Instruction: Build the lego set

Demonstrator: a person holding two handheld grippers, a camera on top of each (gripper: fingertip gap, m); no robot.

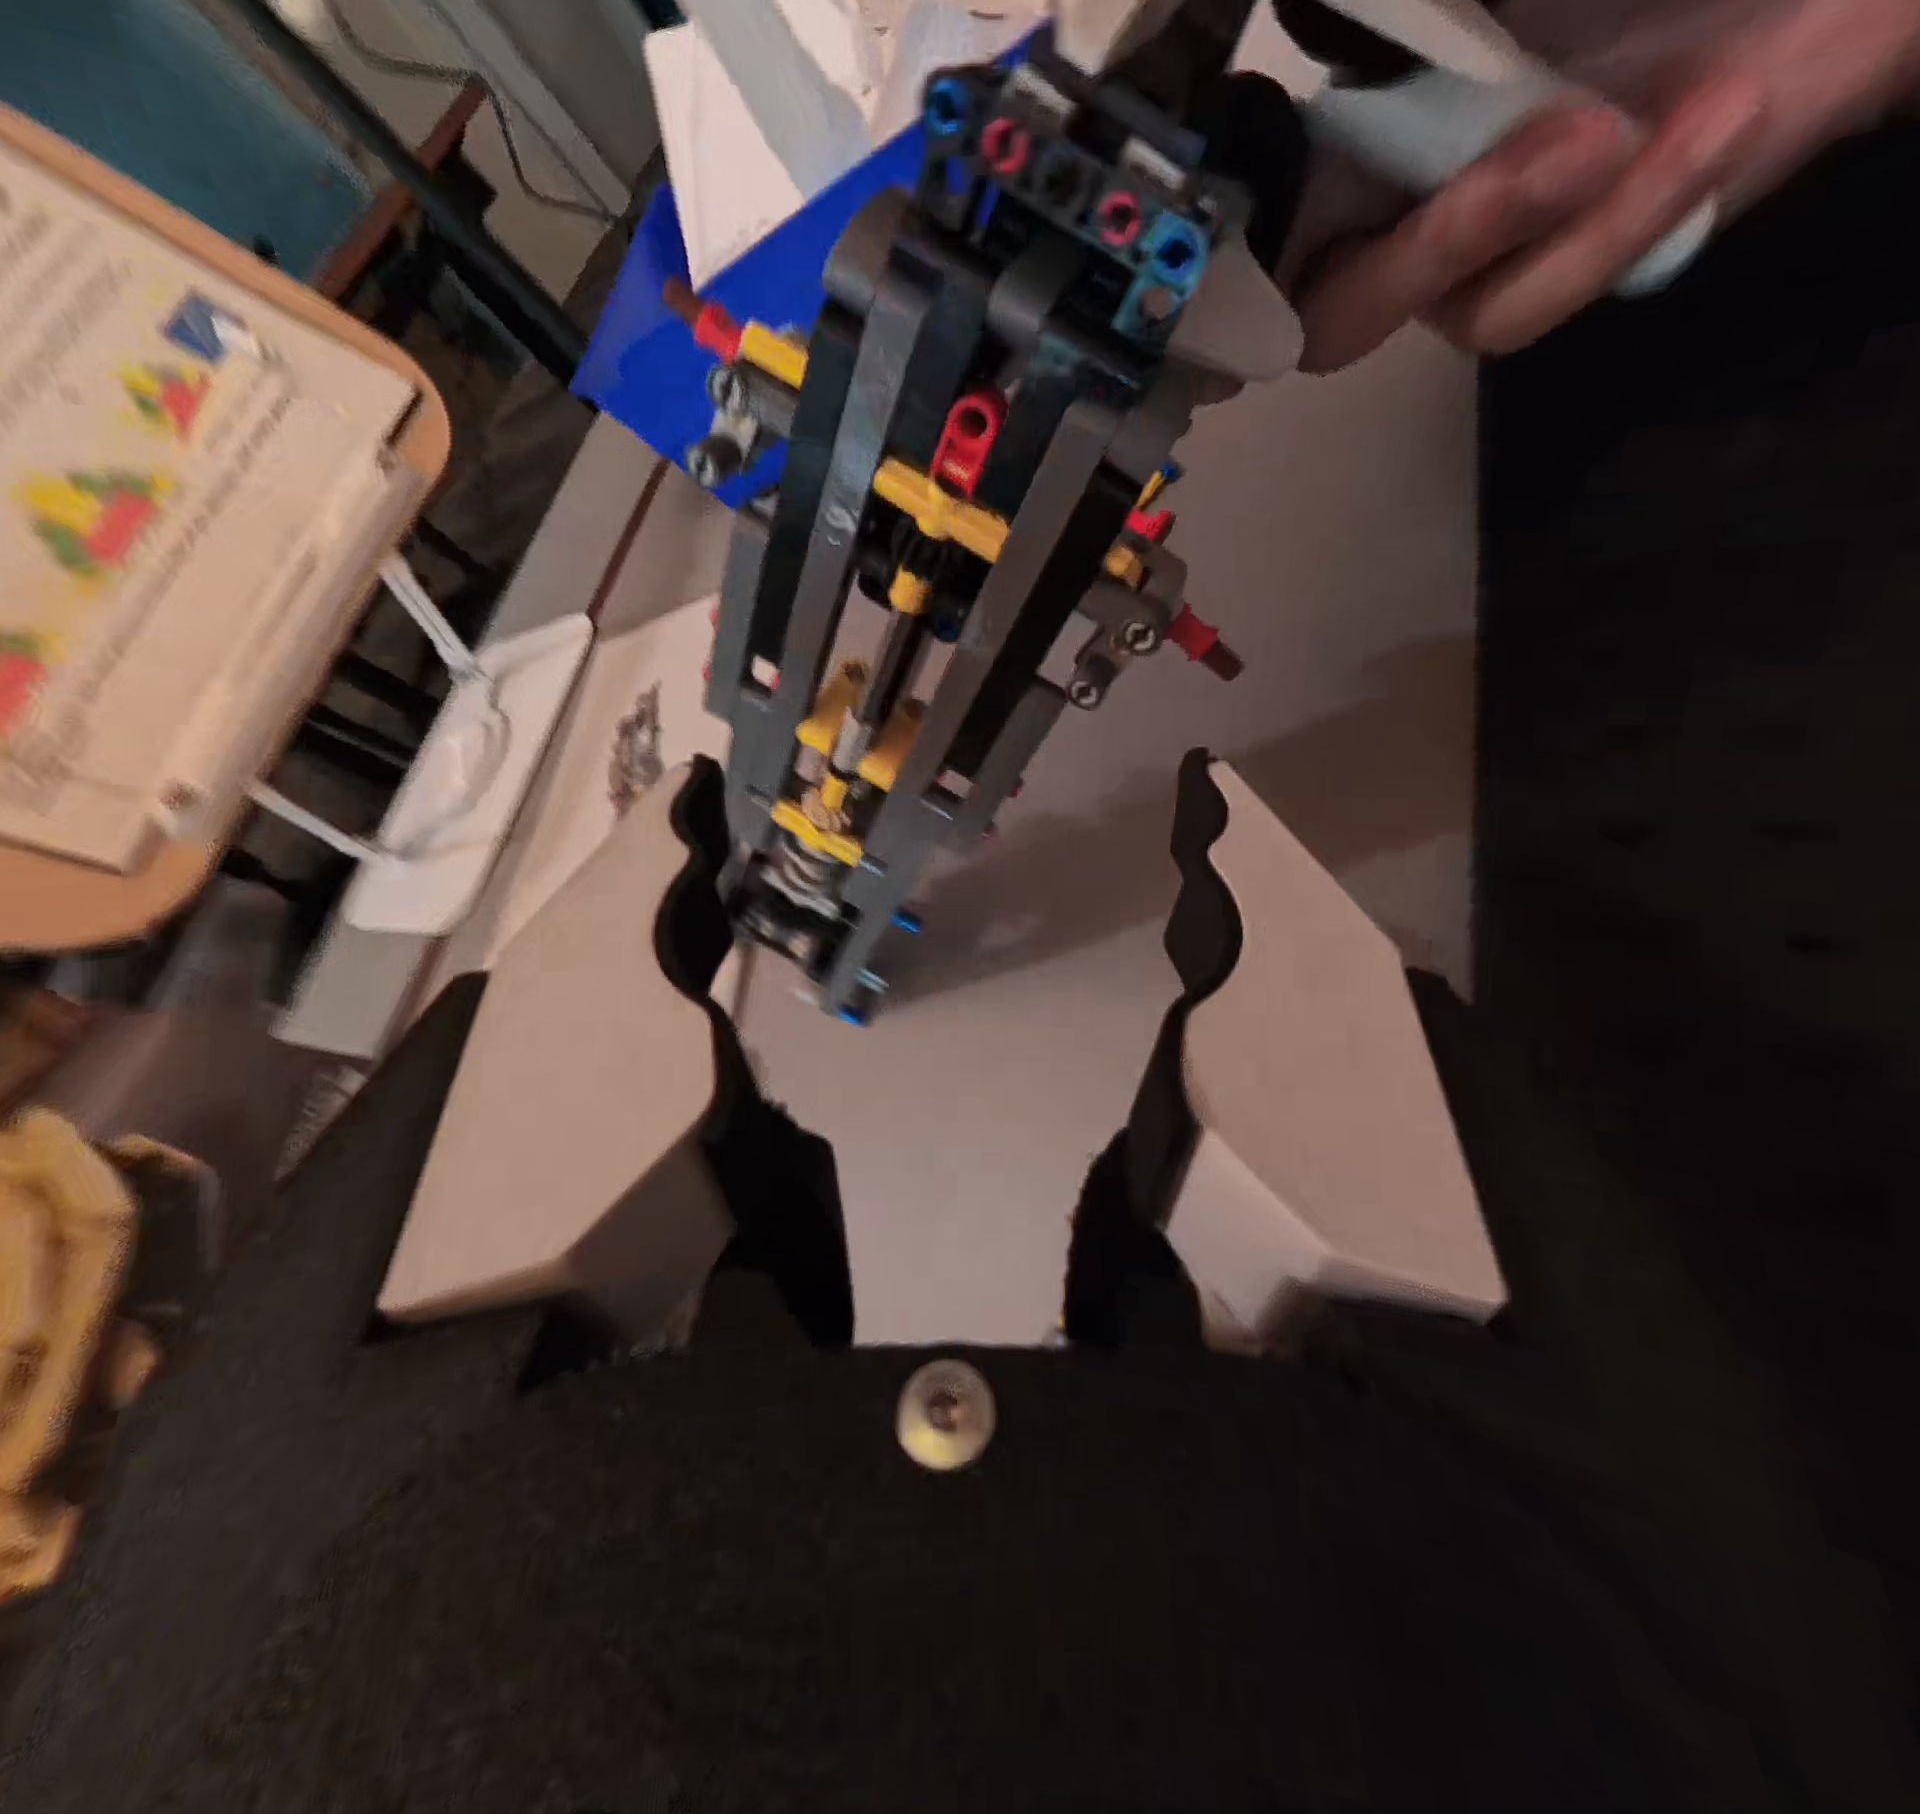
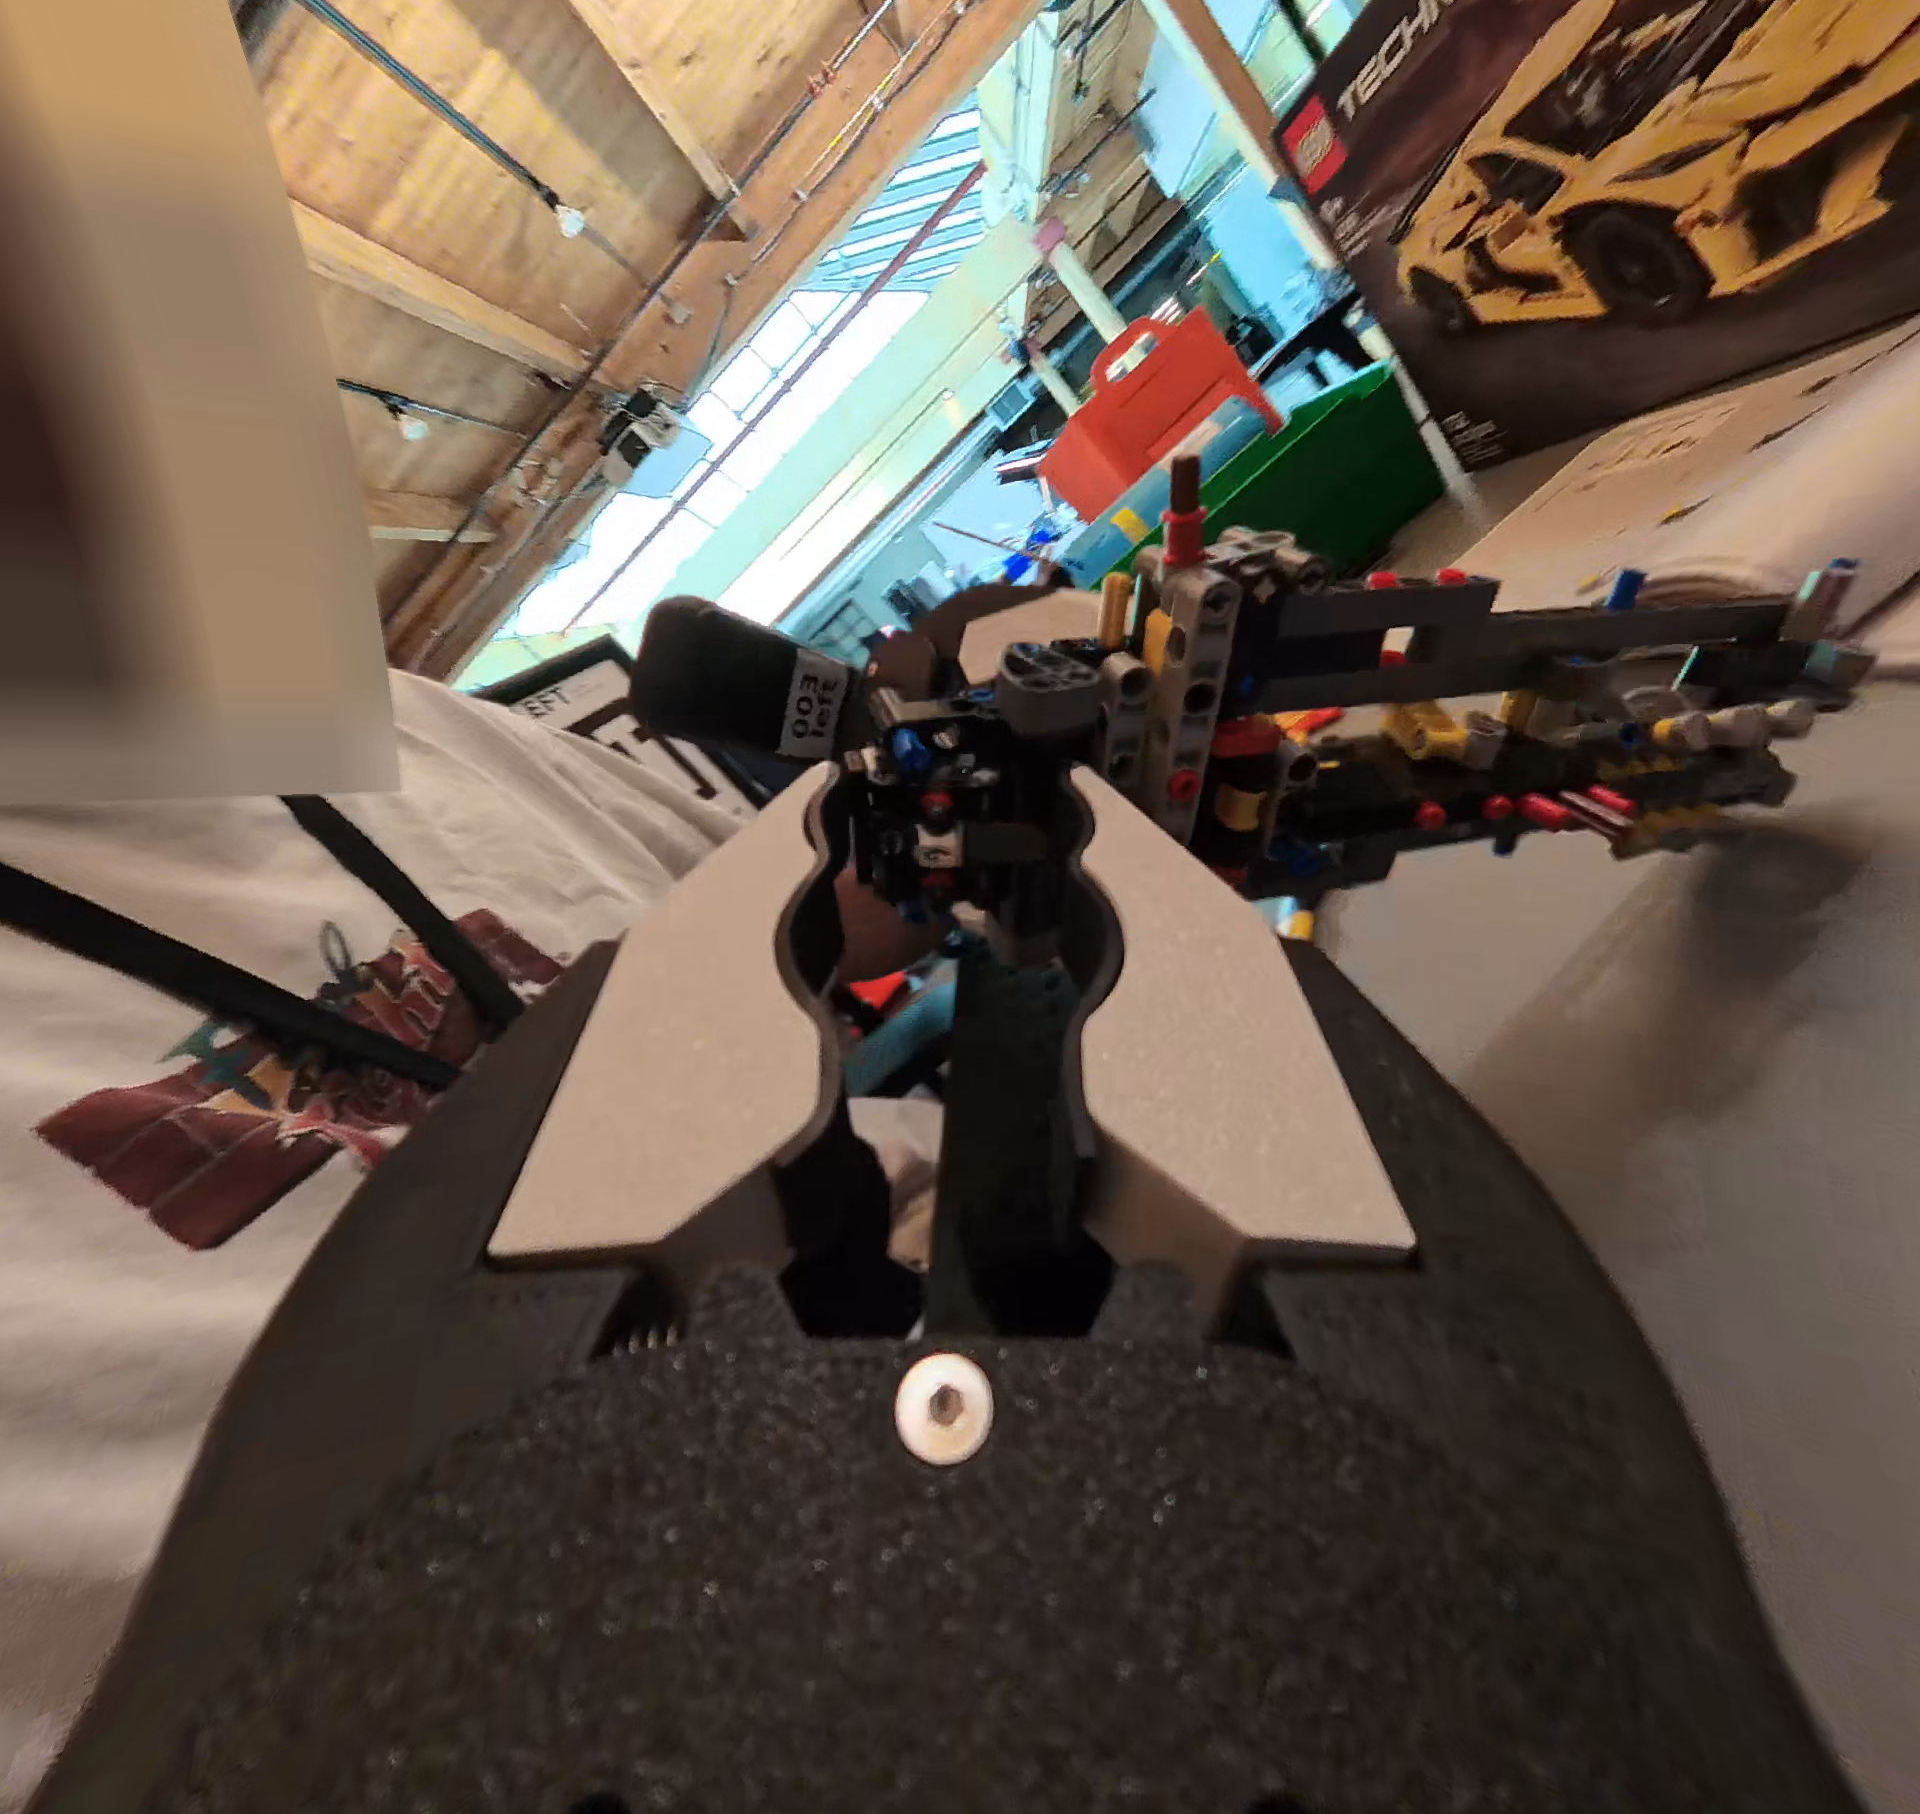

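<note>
Right gripper (image 2: 951, 829) pinching the lego chassis (image 1: 935, 559) end; left gripper (image 1: 951, 871) spread wide, empty (blue bin (image 1: 665, 351) holding white bags).

The left wrist view is dim and warm-toned, with the lower half nearly lost in black. Motion blur smears the instruction sheets (image 1: 135, 507) at the left edge and the hand (image 1: 1621, 195) at upper right; the lego chassis (image 1: 935, 538) in the centre is only moderately sharp and casts a soft shadow to its right on the pale table (image 1: 1299, 725). The right wrist view is much brighter: daylight pours through skylights (image 2: 810, 362) in the wooden ceiling and blows out to white. Wide-angle distortion bends straight beams near the edges. The lego box (image 2: 1621, 133) and the far end of the chassis are streaked with blur, while the gripper's near black body shows crisp grain.
</note>
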